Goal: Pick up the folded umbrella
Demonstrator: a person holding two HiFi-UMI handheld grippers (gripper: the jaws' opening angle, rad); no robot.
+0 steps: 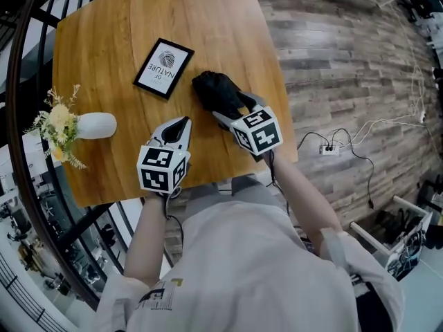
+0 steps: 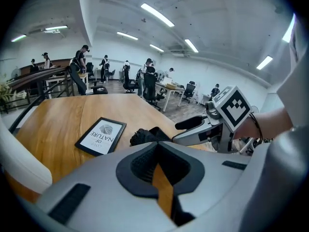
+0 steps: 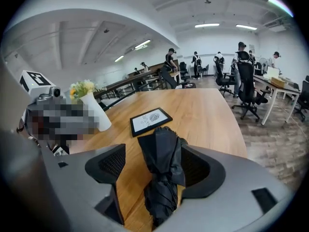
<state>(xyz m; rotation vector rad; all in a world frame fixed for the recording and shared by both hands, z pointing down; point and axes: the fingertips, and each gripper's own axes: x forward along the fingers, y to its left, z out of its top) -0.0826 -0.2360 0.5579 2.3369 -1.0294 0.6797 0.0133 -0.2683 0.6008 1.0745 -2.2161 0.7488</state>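
Observation:
The folded black umbrella (image 1: 216, 90) lies on the wooden table (image 1: 118, 33), near its right edge. My right gripper (image 1: 234, 109) reaches over the umbrella's near end. In the right gripper view the umbrella (image 3: 161, 144) runs between the jaws of that gripper (image 3: 155, 166). The gripper is open, with a gap of bare wood between the left jaw and the fabric. My left gripper (image 1: 184, 122) hovers just left of the umbrella, shut and holding nothing. In the left gripper view its jaws (image 2: 157, 161) show only a thin strip of table between them. Beyond them are the umbrella (image 2: 145, 135) and the right gripper (image 2: 181, 129).
A black-framed print (image 1: 163, 68) lies flat just left of the umbrella's far end. A white vase with yellow flowers (image 1: 95, 125) lies on its side at the table's left edge. A dark railing curves along the left. Wood-pattern floor and cables lie to the right.

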